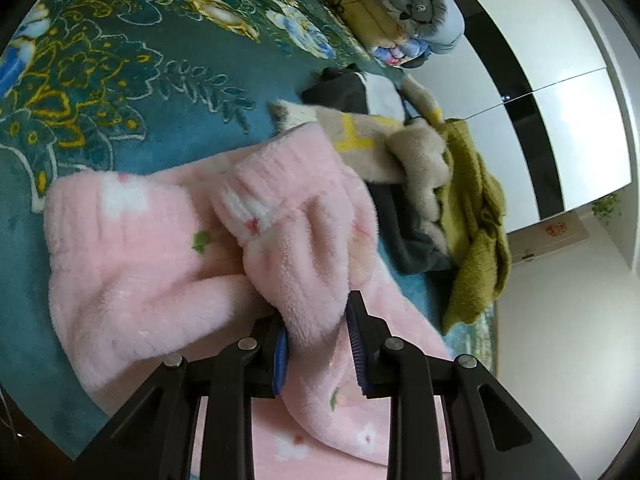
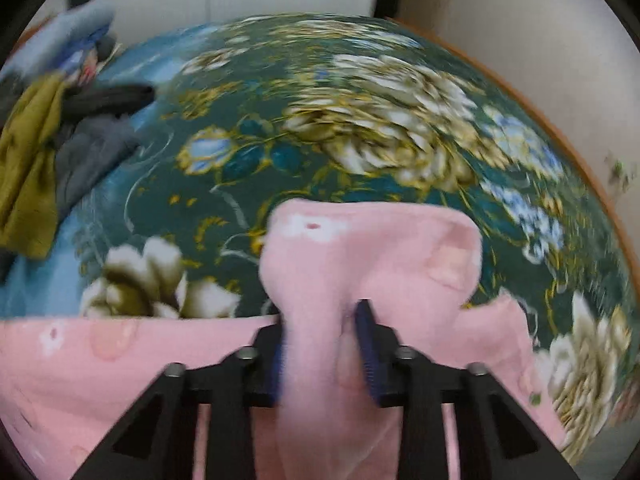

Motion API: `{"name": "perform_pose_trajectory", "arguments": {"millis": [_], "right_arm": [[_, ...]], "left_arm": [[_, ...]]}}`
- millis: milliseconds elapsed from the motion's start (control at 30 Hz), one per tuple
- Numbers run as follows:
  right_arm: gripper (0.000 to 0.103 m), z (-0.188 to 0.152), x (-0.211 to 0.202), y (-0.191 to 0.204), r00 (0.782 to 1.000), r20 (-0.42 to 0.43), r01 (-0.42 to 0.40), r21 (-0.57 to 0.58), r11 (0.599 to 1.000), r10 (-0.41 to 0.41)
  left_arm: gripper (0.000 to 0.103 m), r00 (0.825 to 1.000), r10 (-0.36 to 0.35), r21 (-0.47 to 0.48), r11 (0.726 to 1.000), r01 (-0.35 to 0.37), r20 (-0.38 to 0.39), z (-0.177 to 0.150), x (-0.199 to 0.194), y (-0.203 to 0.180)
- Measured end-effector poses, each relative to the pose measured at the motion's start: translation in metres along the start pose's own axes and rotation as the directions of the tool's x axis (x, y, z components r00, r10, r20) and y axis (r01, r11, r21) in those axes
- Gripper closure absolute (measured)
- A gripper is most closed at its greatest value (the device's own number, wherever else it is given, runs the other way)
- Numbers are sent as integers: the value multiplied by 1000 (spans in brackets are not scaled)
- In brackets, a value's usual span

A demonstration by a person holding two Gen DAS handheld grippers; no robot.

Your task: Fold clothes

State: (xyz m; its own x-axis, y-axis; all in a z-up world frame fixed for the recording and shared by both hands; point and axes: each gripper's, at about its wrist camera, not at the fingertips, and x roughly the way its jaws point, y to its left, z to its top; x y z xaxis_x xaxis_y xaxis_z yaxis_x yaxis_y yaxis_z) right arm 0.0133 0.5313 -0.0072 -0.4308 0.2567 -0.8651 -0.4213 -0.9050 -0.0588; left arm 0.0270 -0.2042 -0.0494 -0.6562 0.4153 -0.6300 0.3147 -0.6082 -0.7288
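Observation:
A fluffy pink garment point(image 1: 160, 248) with white flowers lies on the teal floral bedspread point(image 1: 120, 80). My left gripper point(image 1: 316, 320) is shut on a bunched fold of it, near a ribbed cuff point(image 1: 256, 196). In the right wrist view the same pink garment point(image 2: 360, 248) spreads along the bottom edge. My right gripper point(image 2: 322, 320) is shut on a raised fold of it, lifted off the bedspread point(image 2: 320, 120). That view is blurred by motion.
A heap of other clothes lies to the right in the left wrist view: a beige and yellow piece point(image 1: 360, 140), a dark grey one point(image 1: 404, 232), an olive one point(image 1: 480, 216). Stacked bedding point(image 1: 400, 8) sits at the bed's far end. The olive garment point(image 2: 28, 168) shows at left in the right wrist view.

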Motion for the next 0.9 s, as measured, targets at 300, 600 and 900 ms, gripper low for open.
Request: {"name": "perform_pose_trajectory", "arguments": {"millis": [300, 600, 900], "right_arm": [[95, -23, -80, -118, 844, 350, -530, 421, 736, 408], [95, -66, -70, -167, 787, 393, -616, 548, 566, 476], [96, -19, -107, -164, 652, 541, -758, 427, 493, 532]], "left_arm": [[95, 999, -31, 108, 994, 27, 29, -1, -35, -31], [95, 1000, -7, 60, 998, 6, 22, 19, -24, -28], [96, 985, -144, 240, 964, 116, 100, 58, -66, -129]]}}
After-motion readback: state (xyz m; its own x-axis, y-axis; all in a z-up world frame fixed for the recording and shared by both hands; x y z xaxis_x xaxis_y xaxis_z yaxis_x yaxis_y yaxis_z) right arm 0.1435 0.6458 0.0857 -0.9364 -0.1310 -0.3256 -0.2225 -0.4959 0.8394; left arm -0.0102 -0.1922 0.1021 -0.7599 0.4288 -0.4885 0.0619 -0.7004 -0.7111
